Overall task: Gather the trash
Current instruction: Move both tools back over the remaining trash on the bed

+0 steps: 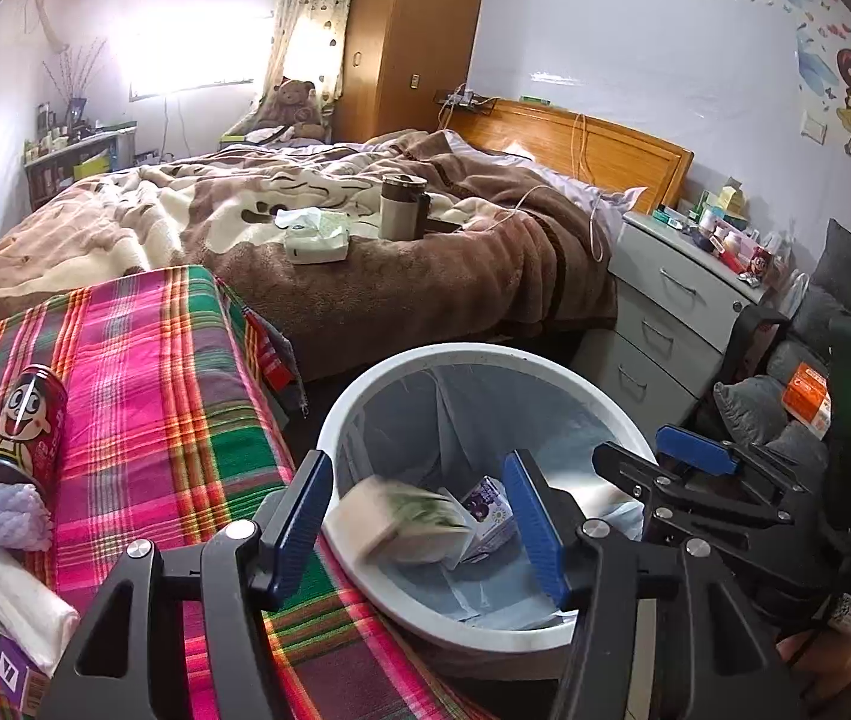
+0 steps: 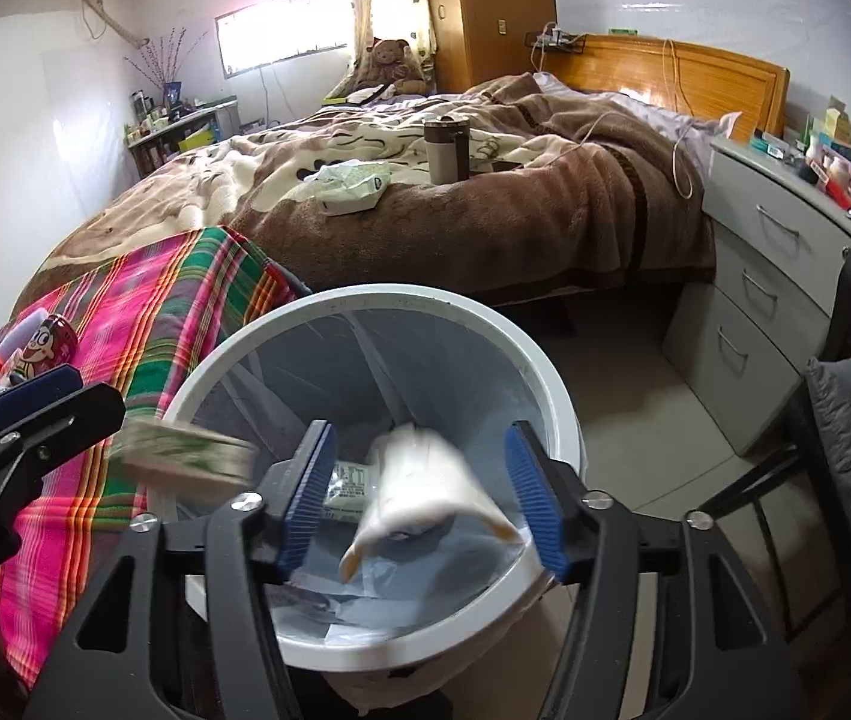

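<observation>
Both your grippers hang over the white bin (image 1: 365,384), which fills the lower middle of each view and is lined with a grey bag.

Your left gripper (image 1: 419,531) stands open, its blue pads apart. Between them, blurred, a green-and-white pack (image 1: 401,519) sits over the bin's mouth; neither pad touches it. In the right wrist view the same pack (image 2: 185,450) shows at lower left, by the bin's left rim, just beside the left gripper's tip.

Your right gripper (image 2: 419,501) is open too. A blurred white cup (image 2: 425,492) lies tilted between its pads, clear of both, with its mouth turned down toward the lens. A small purple carton (image 1: 488,510) and a white wrapper (image 2: 347,483) lie inside the bin.

At left of each frame, the plaid cloth (image 1: 155,372) carries a red can (image 1: 26,426) on its side, with white cloths and a purple-cornered box near it at the lower left edge.

Behind the bin, across the middle, a bed (image 2: 485,222) holds a tissue pack and a mug.
</observation>
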The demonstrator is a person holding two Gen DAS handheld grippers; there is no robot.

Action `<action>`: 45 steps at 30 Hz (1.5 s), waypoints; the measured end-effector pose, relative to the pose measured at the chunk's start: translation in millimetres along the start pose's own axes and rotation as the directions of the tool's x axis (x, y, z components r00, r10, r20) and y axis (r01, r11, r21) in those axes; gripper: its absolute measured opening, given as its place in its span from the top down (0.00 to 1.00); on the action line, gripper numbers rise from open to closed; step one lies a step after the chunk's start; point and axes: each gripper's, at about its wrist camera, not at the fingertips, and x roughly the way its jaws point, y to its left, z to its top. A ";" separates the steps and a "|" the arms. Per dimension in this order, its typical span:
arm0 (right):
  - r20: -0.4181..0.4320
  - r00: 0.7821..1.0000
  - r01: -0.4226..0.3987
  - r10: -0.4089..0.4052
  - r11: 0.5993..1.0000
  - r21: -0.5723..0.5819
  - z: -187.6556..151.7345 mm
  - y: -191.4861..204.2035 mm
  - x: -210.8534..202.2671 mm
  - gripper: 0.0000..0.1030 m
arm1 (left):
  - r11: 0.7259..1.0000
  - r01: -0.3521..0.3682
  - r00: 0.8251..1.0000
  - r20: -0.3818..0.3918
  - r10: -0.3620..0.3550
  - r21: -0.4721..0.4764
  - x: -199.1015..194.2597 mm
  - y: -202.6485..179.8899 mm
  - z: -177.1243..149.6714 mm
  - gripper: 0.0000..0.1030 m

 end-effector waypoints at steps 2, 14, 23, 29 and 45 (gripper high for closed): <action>0.005 1.000 0.004 -0.004 1.000 -0.004 0.0 0.8 -1.9 0.38 | 1.000 -0.005 1.000 0.003 0.005 -0.005 -3.1 2.1 -0.1 0.42; 0.028 0.999 -0.027 0.027 1.000 0.002 4.5 15.0 -8.1 0.38 | 0.998 -0.054 0.998 0.037 0.055 -0.039 -32.6 21.3 -5.1 0.42; 0.077 0.993 -0.087 0.091 0.994 -0.062 7.3 46.1 -14.9 0.38 | 0.985 -0.140 0.987 0.061 0.147 -0.104 -66.1 57.1 -20.3 0.42; 0.079 0.985 -0.146 0.153 0.985 -0.088 8.7 70.8 -13.1 0.38 | 0.963 -0.206 0.974 0.055 0.218 -0.174 -85.8 92.2 -36.1 0.40; 0.040 0.961 -0.261 0.274 0.944 -0.202 12.5 146.0 -3.3 0.37 | 0.864 -0.380 0.918 -0.020 0.396 -0.330 -118.7 180.4 -77.6 0.34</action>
